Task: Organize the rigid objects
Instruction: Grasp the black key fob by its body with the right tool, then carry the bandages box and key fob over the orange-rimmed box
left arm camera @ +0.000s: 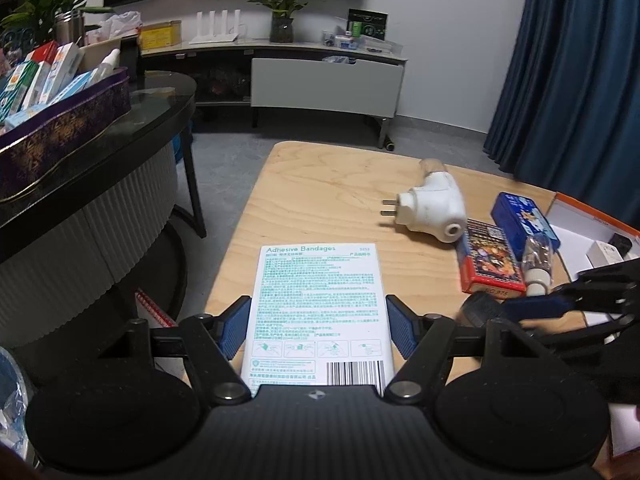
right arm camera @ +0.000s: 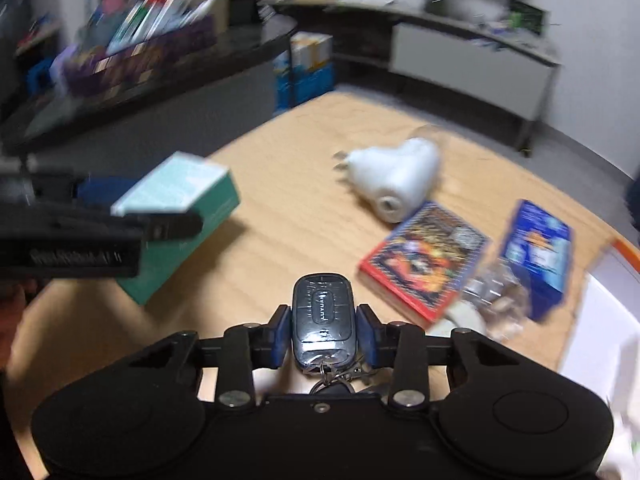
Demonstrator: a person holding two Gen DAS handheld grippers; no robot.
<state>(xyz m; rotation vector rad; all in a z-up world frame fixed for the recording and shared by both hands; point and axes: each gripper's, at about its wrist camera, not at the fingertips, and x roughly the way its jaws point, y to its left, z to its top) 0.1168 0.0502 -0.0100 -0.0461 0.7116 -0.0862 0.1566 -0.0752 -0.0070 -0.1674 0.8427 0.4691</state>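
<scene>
My left gripper [left arm camera: 318, 328] is shut on a white and teal adhesive bandages box [left arm camera: 320, 300], its blue pads against the box's two long sides. In the right wrist view that box [right arm camera: 180, 200] shows at the left over the wooden table [right arm camera: 280, 208]. My right gripper [right arm camera: 322, 320] is shut on a dark key fob [right arm camera: 322, 312] with a key ring hanging behind it. From the left wrist view the right gripper [left arm camera: 560, 300] shows at the right edge. A white plug adapter [left arm camera: 434, 210], a red card box [left arm camera: 490, 258], a blue box [left arm camera: 520, 216] and a small clear bulb [left arm camera: 538, 264] lie on the table.
An orange-rimmed white box [left arm camera: 592, 216] with small items sits at the table's right edge. To the left stands a black glass table with a purple tray [left arm camera: 60, 128] full of packets. A low TV bench [left arm camera: 320, 80] and a blue curtain [left arm camera: 580, 80] lie beyond.
</scene>
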